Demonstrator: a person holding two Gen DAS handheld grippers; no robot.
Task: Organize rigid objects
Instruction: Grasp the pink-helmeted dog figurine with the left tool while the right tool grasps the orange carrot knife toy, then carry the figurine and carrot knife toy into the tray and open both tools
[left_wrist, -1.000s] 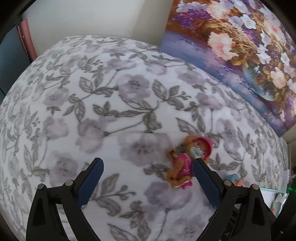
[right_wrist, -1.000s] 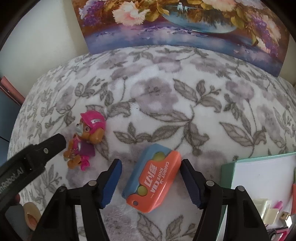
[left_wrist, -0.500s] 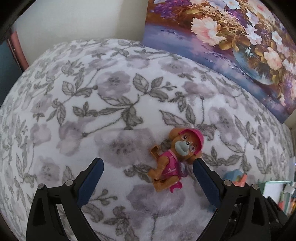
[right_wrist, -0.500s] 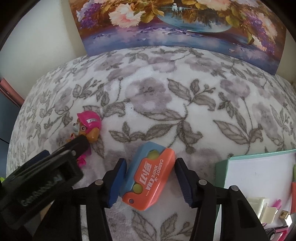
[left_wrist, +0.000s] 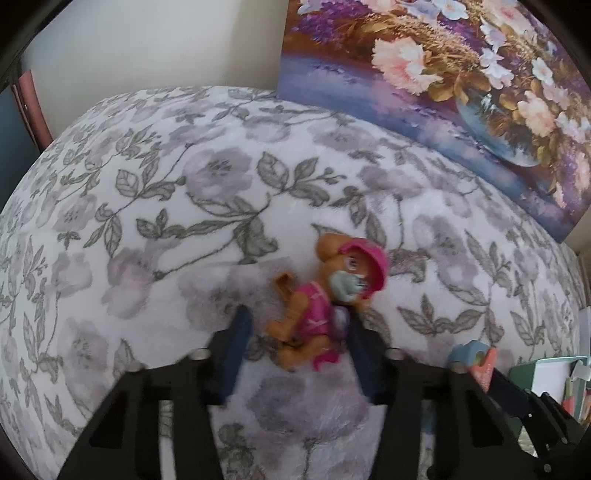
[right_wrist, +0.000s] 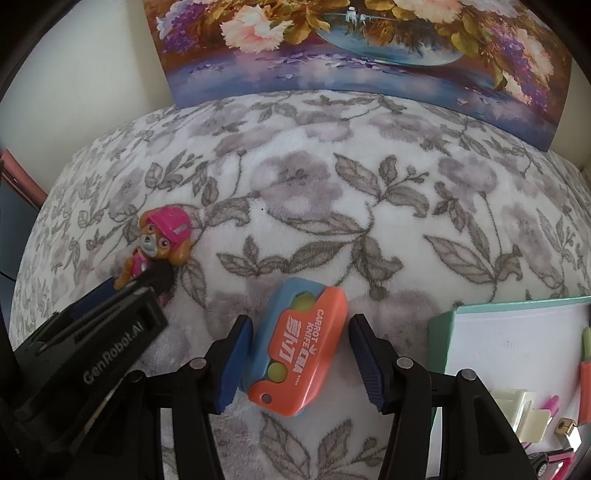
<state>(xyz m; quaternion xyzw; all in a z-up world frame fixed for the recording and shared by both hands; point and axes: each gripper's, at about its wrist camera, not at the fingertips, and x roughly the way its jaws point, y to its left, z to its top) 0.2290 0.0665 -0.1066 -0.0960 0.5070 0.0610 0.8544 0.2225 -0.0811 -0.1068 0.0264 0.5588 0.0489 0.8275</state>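
Since a second ago my left gripper (left_wrist: 295, 343) has closed from wide apart onto the small plastic pup figure in a pink cap (left_wrist: 325, 295).
At lower centre of the right view, on fuzzy grey-floral fleece (right_wrist: 332, 177), my right gripper (right_wrist: 299, 363) straddles the smooth rounded orange-and-blue carrot knife toy (right_wrist: 299, 347), its left pad touching, its right pad just clear.

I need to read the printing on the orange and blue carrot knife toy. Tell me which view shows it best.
The right wrist view. There the carrot knife toy lies whole and sharp between the right hand-held gripper's fingers, its white lettering readable. The left wrist view shows only a blurred corner of it at the lower right, no text.
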